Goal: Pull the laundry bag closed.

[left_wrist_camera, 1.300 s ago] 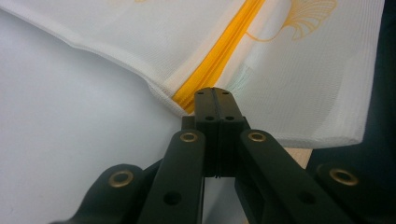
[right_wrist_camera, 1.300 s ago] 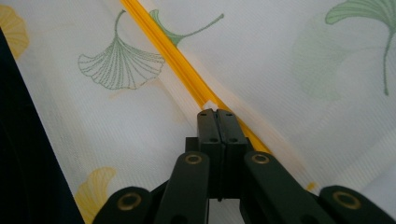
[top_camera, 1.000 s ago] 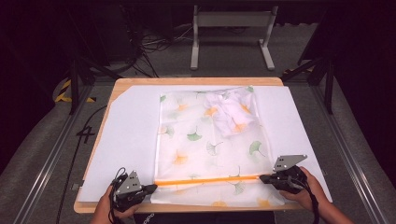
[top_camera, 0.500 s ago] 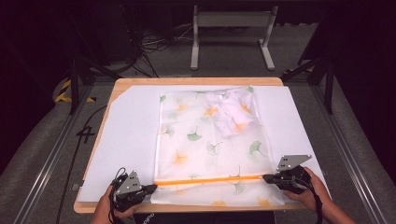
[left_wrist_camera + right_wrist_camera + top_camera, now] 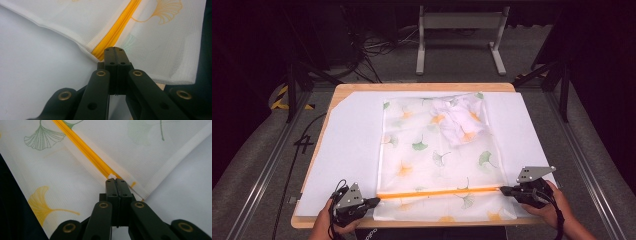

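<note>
A sheer white mesh bag (image 5: 432,155) printed with green and orange ginkgo leaves lies flat on a white sheet (image 5: 352,145). An orange zipper (image 5: 439,192) runs straight across its near end. My left gripper (image 5: 376,201) is shut at the zipper's left end, pinching the bag's edge (image 5: 100,53), which bends in toward the jaws (image 5: 115,48). My right gripper (image 5: 503,189) is shut at the zipper's right end, where a small white tab (image 5: 110,175) sits at the jaw tips (image 5: 116,180). A crumpled white cloth (image 5: 459,117) lies inside the bag at its far right.
The sheet covers a wooden table (image 5: 422,86) with its front edge just behind my hands. Metal rails (image 5: 262,170) run along both sides. A stand frame (image 5: 459,30) and cables (image 5: 382,47) sit on the floor beyond the table.
My right gripper has edged slightly to the right along the zipper line. The left gripper and the bag look unchanged.
</note>
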`<state>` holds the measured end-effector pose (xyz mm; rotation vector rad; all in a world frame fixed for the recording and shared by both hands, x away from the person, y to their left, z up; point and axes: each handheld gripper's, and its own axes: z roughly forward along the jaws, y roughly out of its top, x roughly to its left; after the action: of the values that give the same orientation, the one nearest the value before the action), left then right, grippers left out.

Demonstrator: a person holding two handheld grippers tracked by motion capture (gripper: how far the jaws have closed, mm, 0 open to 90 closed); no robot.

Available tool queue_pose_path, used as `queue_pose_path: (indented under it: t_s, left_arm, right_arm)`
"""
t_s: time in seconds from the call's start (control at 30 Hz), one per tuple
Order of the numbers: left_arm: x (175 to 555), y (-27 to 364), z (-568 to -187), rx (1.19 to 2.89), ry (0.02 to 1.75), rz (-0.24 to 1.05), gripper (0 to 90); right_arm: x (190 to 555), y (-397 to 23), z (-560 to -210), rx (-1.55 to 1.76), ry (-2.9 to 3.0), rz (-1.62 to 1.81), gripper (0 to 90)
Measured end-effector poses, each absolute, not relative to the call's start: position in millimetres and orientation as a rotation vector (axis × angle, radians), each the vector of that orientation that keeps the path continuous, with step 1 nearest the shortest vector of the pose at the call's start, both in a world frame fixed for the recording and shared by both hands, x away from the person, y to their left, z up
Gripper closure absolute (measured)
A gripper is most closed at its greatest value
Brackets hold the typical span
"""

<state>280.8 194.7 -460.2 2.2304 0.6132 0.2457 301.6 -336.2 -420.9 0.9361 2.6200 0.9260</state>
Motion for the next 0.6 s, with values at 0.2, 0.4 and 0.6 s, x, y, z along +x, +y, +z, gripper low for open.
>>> queue_pose_path:
  t_s: [0.2, 0.4, 0.6]
  left_arm:
    - [280.7, 194.7, -460.2, 2.231, 0.613, 0.248, 90.0]
    - [280.8, 194.8, -460.2, 2.23, 0.613, 0.246, 90.0]
    - [280.5, 194.7, -460.2, 2.231, 0.612, 0.249, 90.0]
  right_arm:
    - [300.4, -342.7, -420.5, 0.956, 2.612, 0.931, 90.0]
    - [299.6, -343.9, -419.8, 0.955, 2.61, 0.934, 90.0]
    - [299.6, -344.7, -420.7, 0.965, 2.609, 0.94, 90.0]
